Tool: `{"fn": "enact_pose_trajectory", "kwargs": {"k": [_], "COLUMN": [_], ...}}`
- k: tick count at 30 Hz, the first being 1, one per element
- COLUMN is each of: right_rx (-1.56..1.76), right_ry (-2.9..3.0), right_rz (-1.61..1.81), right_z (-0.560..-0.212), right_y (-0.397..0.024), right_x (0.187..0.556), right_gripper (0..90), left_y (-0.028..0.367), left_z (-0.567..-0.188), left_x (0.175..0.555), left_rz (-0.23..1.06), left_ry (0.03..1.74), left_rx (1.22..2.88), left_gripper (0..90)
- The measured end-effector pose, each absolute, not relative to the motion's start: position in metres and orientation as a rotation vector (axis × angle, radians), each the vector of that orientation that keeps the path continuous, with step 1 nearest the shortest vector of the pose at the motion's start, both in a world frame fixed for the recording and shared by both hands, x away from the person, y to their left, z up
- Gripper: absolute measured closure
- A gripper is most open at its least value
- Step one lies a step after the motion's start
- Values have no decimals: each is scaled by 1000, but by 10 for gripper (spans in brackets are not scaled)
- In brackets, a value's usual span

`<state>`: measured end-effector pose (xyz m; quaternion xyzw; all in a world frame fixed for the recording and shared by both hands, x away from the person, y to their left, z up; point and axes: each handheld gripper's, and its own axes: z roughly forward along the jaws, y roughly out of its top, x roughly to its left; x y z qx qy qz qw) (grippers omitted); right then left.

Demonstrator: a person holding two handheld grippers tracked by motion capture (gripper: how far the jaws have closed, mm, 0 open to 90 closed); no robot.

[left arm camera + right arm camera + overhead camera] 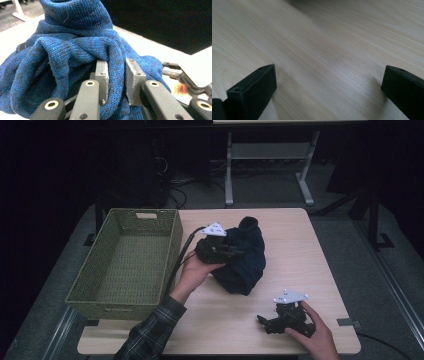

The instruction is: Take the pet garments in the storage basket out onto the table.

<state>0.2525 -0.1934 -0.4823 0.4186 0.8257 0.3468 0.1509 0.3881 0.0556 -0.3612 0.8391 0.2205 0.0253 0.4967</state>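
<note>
While the left hand-held gripper (235,252) presses into a bunched blue knitted garment (245,257) near the middle of the light wooden table (300,250), its two jaws stand close together with a fold of the knit pinched between their grey pads (102,75). Seen from the left gripper view, the garment (75,50) rises in thick rolled folds, with a tube-shaped part standing up at the top, and the cloth fills the narrow gap between the jaws. From the high view, the person's left hand (192,270) cups that gripper from below, a plaid sleeve (152,332) reaching in from the bottom edge, and a black cable (181,255) trails from the gripper along the side of a green woven basket (107,295). That basket sits at the left edge of the table, just beside the left hand and near the garment but not touching it. The right hand-held gripper (261,320) rests low near the front right of the table, well apart from the garment, held by the right hand (312,332). Its black jaws are spread wide with nothing but bare table (324,50) between them, so it holds nothing.
</note>
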Motion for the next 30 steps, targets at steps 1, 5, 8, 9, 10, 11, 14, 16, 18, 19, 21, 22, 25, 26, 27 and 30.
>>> {"fn": "enact_pose_trajectory", "kwargs": {"k": [1,5,8,9,10,11,14,16,18,19,21,22,25,26,27,30], "right_rx": [1201,1210,1210,1210,1209,1209,1204,1204,1203,1203,1201,1201,1203,1202,1202,1203], "right_ry": [2371,2373,2373,2373,2373,2373,2372,2372,2371,2372,2373,2373,2372,2372,2372,2372], "right_rz": [996,994,994,993,993,993,994,994,995,995,993,994,995,994,994,995], "right_z": [-482,-482,-482,-482,-482,-482,-482,-482,-482,-482,-482,-482,-482,-482,-482,-482], "right_y": [-193,-193,-193,-193,-193,-193,-193,-193,-193,-193,-194,-194,-193,-194,-194,-194], "right_x": [252,252,252,252,252,252,252,252,252,252,252,252,252,252,252,252], "right_gripper": [0,0,0,0,0,0,0,0,0,0,0,0,0,0,0,0], "left_y": [50,35,23,16,13,13,3,-2,-4,-4,-2,-1,4,5,7,13], "left_z": [-367,-385,-398,-405,-410,-410,-424,-433,-439,-440,-439,-438,-430,-428,-425,-414], "left_x": [390,394,396,396,397,397,397,397,398,398,399,399,398,398,397,394], "left_rz": [51,26,21,16,15,15,8,10,10,0,13,16,39,34,32,48], "left_ry": [529,529,527,528,525,525,526,521,506,508,510,516,505,507,505,494], "left_rx": [2046,2096,2121,2134,2152,2152,2196,2214,2233,2240,2236,2226,2212,2201,2191,2175], "left_gripper": [740,738,738,736,735,734,731,723,707,684,598,558,449,412,412,361]}}
